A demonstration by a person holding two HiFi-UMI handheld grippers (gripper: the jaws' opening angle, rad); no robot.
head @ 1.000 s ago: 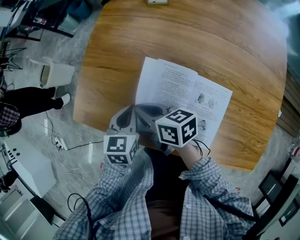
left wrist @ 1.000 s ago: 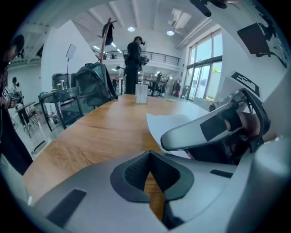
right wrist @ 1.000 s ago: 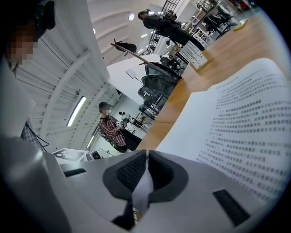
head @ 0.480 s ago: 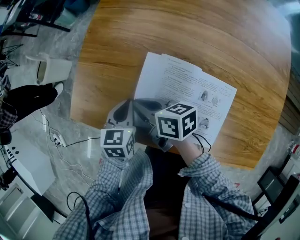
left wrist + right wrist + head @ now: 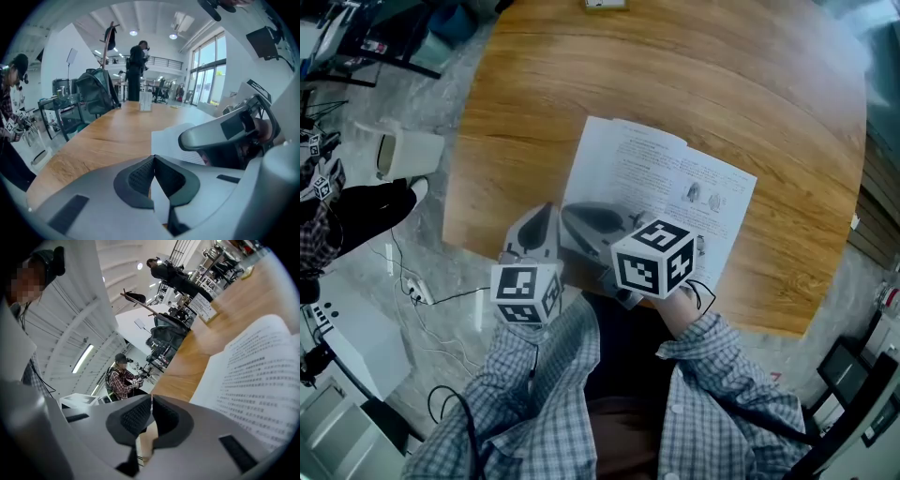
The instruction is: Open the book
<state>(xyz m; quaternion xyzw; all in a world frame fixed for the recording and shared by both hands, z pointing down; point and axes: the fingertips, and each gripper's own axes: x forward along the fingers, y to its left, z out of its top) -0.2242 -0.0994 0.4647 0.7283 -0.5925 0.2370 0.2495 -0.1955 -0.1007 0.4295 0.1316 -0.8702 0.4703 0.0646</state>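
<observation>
We see the book (image 5: 667, 184) lying open near the wooden table's (image 5: 722, 84) front edge. Left gripper (image 5: 153, 158) jaws pressed together just beside its left edge; right gripper (image 5: 151, 397) likewise, over the left page.

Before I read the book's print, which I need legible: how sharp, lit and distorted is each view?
Head view: even light, table edges bowed, book print too small. Left gripper view: heavy fisheye, dark corners, bright windows. Right gripper view: print lines clearest, smearing toward the rim.
</observation>
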